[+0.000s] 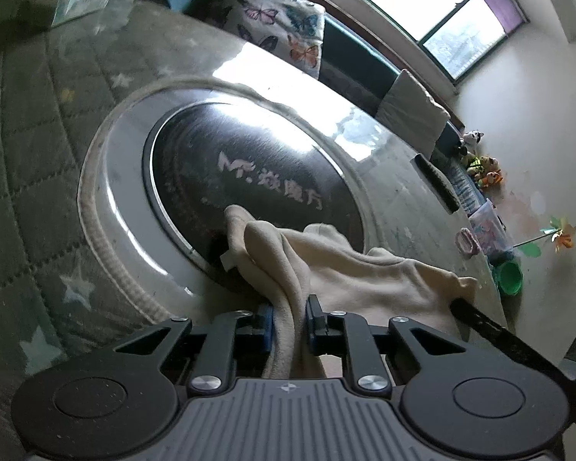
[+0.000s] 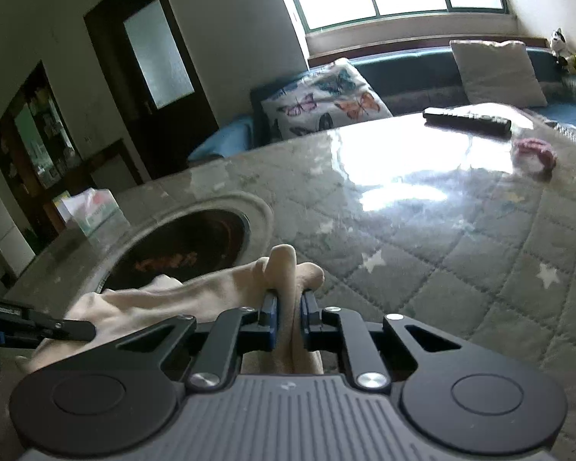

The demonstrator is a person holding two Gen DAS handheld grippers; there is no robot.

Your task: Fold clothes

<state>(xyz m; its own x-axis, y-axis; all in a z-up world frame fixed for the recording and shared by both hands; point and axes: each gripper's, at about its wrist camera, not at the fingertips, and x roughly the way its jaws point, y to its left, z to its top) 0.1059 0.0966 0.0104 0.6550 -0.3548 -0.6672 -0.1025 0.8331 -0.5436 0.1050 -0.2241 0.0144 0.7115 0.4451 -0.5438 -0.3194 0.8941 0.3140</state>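
**A:** Left wrist view: the left hand-held gripper is clamped on a bunched fold of the cream garment, which trails across the table by the dark round inset.

**B:** Right wrist view, same deal: the right hand-held gripper is pinched tight on another bunch of the garment (the other gripper's finger pokes in at the left). It looks soft, light and floppy, so I'd grab hems or corners rather than wads.
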